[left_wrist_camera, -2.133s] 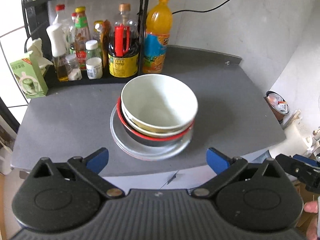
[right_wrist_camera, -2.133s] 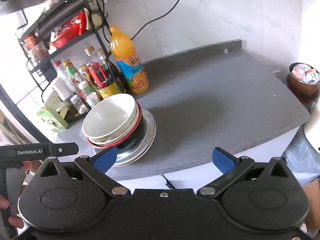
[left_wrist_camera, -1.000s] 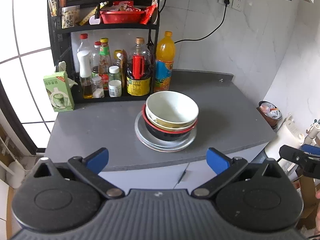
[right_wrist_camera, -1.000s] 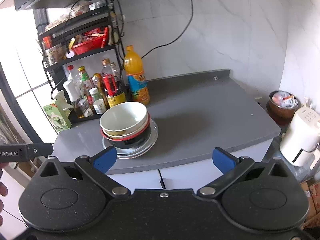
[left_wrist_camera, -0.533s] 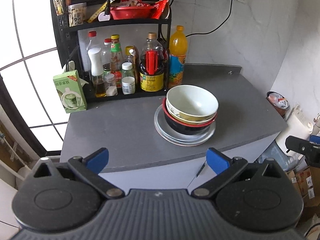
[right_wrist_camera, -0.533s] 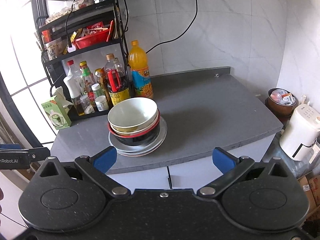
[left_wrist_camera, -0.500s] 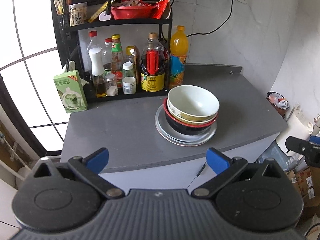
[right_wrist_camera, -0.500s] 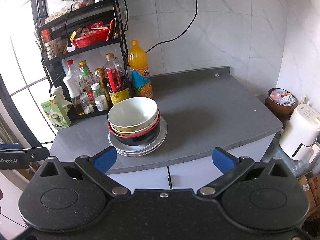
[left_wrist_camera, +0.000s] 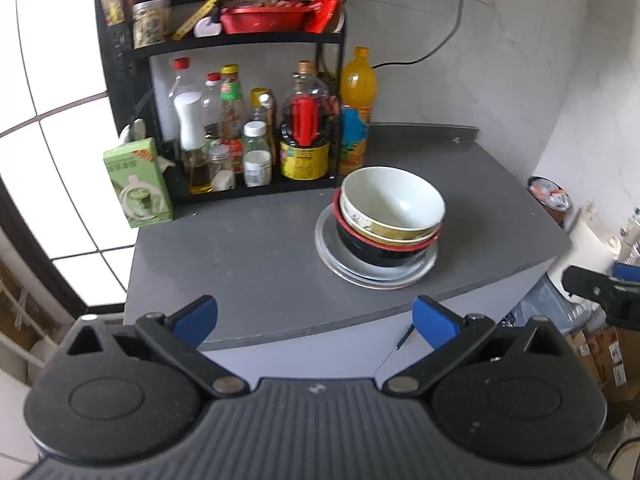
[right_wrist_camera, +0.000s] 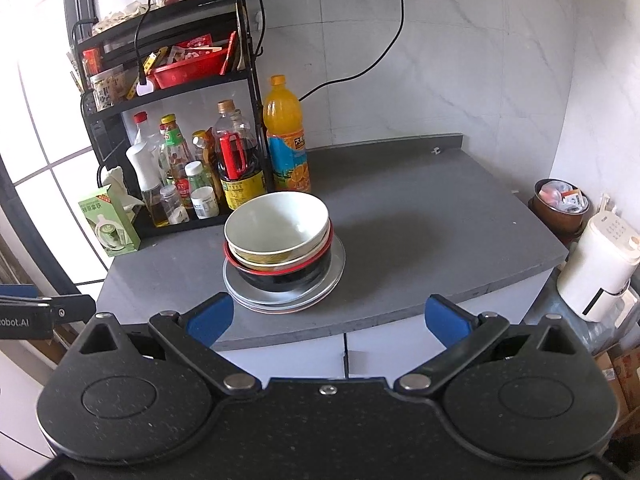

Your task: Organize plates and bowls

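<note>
Bowls (left_wrist_camera: 392,210), cream nested in red-rimmed black, top stacked plates (left_wrist_camera: 374,268); both grippers' fingers spread apart.

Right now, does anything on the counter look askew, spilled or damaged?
Only slightly: the top bowl sits tilted and off-centre in the stack of bowls on the plates. No spills or breakage show on the counter. Both grippers are back, jaws open.
</note>
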`<state>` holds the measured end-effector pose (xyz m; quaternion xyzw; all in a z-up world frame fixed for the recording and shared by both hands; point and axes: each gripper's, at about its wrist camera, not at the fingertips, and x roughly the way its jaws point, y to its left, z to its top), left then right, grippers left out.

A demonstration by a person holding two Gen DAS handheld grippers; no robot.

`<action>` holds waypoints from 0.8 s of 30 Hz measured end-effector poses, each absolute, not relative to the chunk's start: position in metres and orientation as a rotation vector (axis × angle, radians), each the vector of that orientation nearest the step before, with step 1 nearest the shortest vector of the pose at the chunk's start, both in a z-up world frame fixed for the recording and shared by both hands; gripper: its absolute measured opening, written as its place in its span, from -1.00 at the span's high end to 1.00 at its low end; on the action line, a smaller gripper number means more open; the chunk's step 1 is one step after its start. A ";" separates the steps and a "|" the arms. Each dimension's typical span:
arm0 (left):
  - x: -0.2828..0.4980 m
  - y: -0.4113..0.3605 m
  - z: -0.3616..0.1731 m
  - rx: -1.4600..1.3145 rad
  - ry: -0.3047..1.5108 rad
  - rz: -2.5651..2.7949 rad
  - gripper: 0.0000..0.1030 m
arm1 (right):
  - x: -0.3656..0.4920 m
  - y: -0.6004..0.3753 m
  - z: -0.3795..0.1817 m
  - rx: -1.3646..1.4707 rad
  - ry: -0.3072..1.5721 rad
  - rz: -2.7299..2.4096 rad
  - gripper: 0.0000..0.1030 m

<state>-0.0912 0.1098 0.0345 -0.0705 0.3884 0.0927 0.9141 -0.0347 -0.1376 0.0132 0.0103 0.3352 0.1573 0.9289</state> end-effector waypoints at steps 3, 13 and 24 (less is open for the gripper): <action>-0.091 0.109 0.034 -0.133 0.799 0.172 -1.00 | -0.035 -0.137 0.012 0.016 0.694 0.314 -1.00; -0.088 0.105 0.025 -0.132 0.823 0.132 -1.00 | -0.041 -0.141 0.009 0.020 0.710 0.286 -1.00; -0.091 0.103 0.023 -0.130 0.828 0.105 -1.00 | -0.049 -0.145 0.010 0.020 0.705 0.269 -1.00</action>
